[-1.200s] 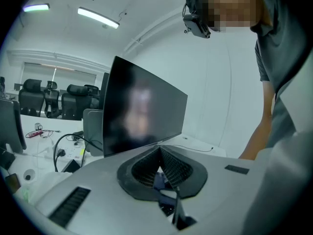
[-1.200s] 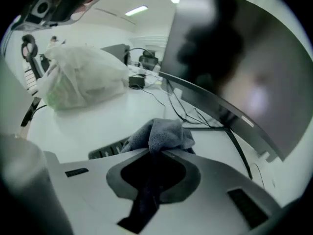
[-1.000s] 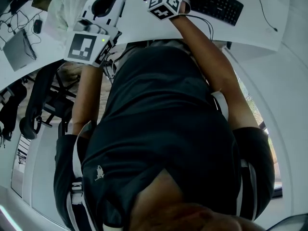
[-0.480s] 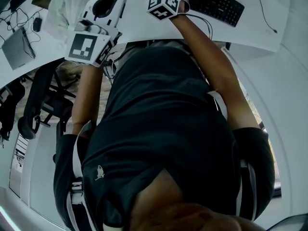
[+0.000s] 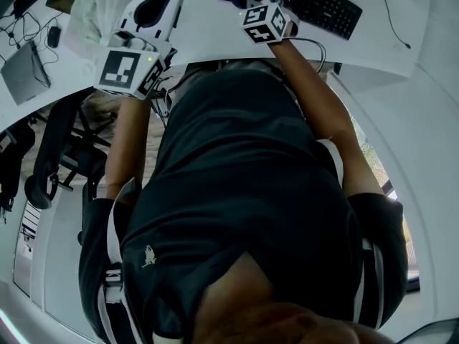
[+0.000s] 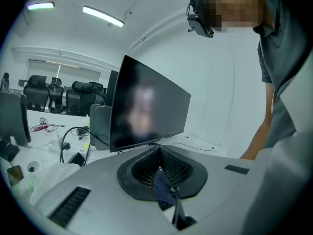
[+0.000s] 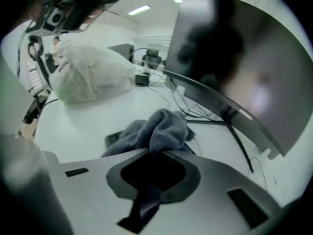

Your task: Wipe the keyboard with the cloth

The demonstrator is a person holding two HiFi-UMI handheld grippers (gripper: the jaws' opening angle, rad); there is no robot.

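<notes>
Right gripper view: jaws of my right gripper (image 7: 158, 152) clamp the cloth (image 7: 156, 127) by the front edge of the desk (image 5: 209, 21); my left gripper (image 6: 159, 150) has its jaws pressed together, empty.

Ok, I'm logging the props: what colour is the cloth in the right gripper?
Blue-grey; the cloth shows best in the right gripper view.

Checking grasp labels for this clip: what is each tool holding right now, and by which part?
The right tool pinches the grey cloth by a bunched fold. The left tool has its jaws together, seemingly on nothing.
</notes>
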